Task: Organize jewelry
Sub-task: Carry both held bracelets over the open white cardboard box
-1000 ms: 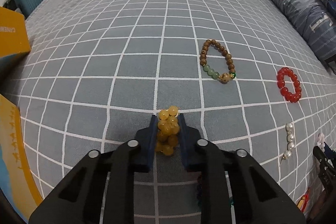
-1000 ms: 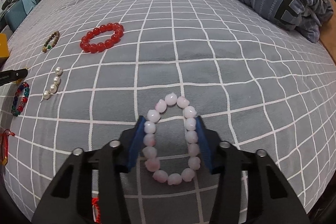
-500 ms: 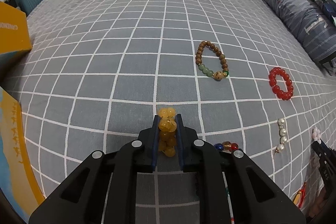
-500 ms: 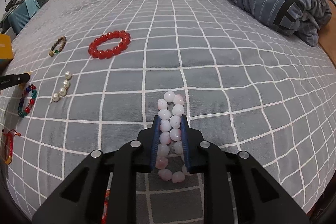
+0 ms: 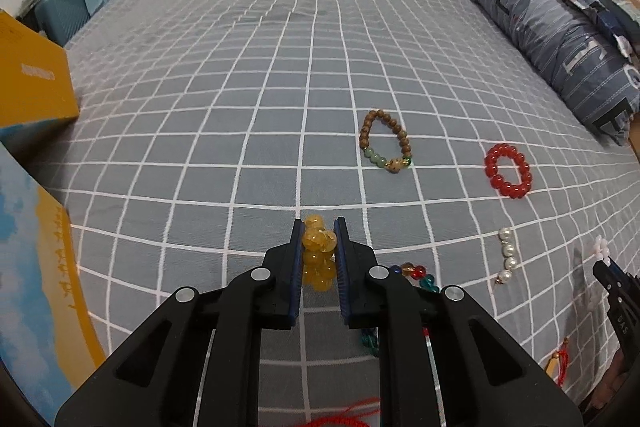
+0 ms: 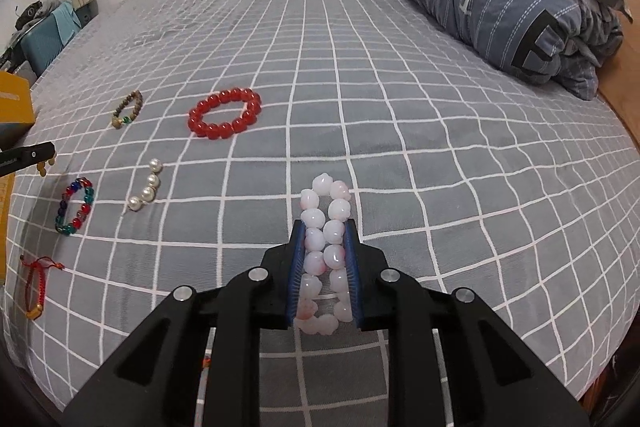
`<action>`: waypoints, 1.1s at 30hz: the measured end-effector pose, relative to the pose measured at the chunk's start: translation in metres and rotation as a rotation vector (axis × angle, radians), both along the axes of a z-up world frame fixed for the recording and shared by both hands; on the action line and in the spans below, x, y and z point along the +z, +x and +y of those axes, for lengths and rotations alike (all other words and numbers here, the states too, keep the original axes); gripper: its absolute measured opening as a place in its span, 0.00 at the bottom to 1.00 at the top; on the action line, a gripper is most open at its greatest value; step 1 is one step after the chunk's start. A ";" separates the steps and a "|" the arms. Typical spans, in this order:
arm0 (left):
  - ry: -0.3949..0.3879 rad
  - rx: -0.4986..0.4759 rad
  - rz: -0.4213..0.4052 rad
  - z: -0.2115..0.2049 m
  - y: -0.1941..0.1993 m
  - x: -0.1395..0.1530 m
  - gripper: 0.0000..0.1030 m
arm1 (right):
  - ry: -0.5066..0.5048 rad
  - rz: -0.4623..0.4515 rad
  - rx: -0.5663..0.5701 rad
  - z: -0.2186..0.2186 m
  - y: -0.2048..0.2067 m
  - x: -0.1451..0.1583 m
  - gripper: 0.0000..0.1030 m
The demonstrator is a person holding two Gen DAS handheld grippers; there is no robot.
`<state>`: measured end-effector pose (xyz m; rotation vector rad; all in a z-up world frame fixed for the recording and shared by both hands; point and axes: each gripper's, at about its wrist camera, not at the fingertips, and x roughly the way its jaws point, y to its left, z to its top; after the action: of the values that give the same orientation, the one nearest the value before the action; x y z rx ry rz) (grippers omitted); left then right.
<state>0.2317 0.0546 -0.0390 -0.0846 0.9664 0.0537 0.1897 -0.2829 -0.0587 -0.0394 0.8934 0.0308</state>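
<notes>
**Two bracelets pinched, one per gripper**

Left gripper (image 5: 319,227): squeezed tight on yellow bead bracelet (image 5: 317,253), beads bunched up between the blue pads (image 5: 297,263). Held just above the bed (image 5: 240,99), w/ gray cover & white grid lines.

Right gripper (image 6: 323,227): closed narrow on pink-white bead bracelet (image 6: 325,251), loop squashed into 2 rows of beads. Top beads poking out past the tips, bottom beads sitting back near the gripper body.

Rest of jewelry lying flat on the bed, all apart from each other:
- Brown wood bead bracelet (image 5: 385,141) w/ some green beads, ahead & a bit right of left gripper.
- Red bead bracelet (image 5: 508,170), further right.
- Short pearl string (image 5: 507,255), nearer, right side.
- Mixed color glass bead bracelet (image 5: 412,273), just beside left gripper's right finger, partly hidden under it.
- Red string bracelet (image 6: 37,283) w/ small gold bit, at far left in right wrist view.

Seen in right wrist view too: red bracelet (image 6: 225,113), pearls (image 6: 146,190), color beads (image 6: 75,206), brown one (image 6: 128,109).

Rolled blue-gray blanket (image 5: 560,39) along right edge of bed. Yellow box (image 5: 34,79) at left edge. Big yellow & blue box (image 5: 38,287) closer, at left.
</notes>
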 end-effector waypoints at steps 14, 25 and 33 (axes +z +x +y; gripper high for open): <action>0.017 0.000 -0.079 0.003 -0.047 0.043 0.14 | -0.001 -0.080 0.020 0.015 -0.031 0.042 0.18; 0.049 0.047 -0.134 0.011 -0.095 0.071 0.14 | -0.007 -0.140 0.063 0.036 -0.054 0.072 0.18; 0.052 0.075 -0.156 0.022 -0.123 0.085 0.14 | -0.011 -0.166 0.097 0.052 -0.067 0.089 0.18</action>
<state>0.1083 0.0763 0.0459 -0.0756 0.8050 0.1396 0.1225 -0.2304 0.0305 -0.0939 0.7256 0.1114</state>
